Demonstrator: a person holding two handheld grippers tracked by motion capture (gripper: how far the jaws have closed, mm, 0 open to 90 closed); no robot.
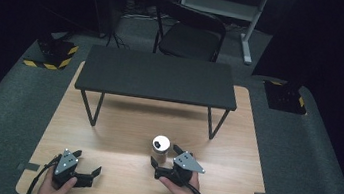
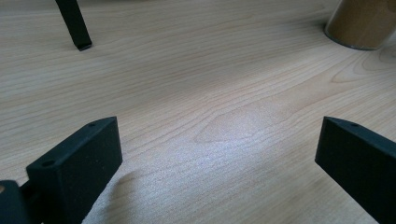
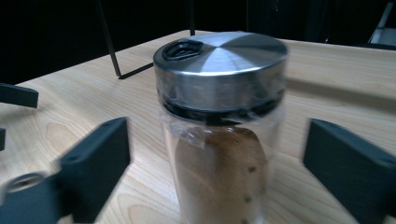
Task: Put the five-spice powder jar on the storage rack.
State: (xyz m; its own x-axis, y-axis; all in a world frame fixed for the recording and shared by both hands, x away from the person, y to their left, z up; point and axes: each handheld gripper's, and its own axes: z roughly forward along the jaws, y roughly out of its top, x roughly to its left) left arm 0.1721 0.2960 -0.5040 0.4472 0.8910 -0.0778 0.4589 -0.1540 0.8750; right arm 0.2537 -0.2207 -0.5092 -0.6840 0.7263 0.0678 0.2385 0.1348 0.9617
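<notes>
Right hand-held gripper [image 3: 215, 158] level, jaws apart around spice jar [image 3: 219, 126], untouched, left hand-held gripper [image 2: 215, 163] released, low over table [image 2: 210, 70].

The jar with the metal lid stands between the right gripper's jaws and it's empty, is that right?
Not quite. The jar does stand between the jaws of the right gripper, but it isn't empty: the right gripper view shows brown powder inside, below the metal lid.

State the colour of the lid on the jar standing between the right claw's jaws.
Silver, brushed metal, with a black opening; the lid shows best in the right gripper view.
</notes>
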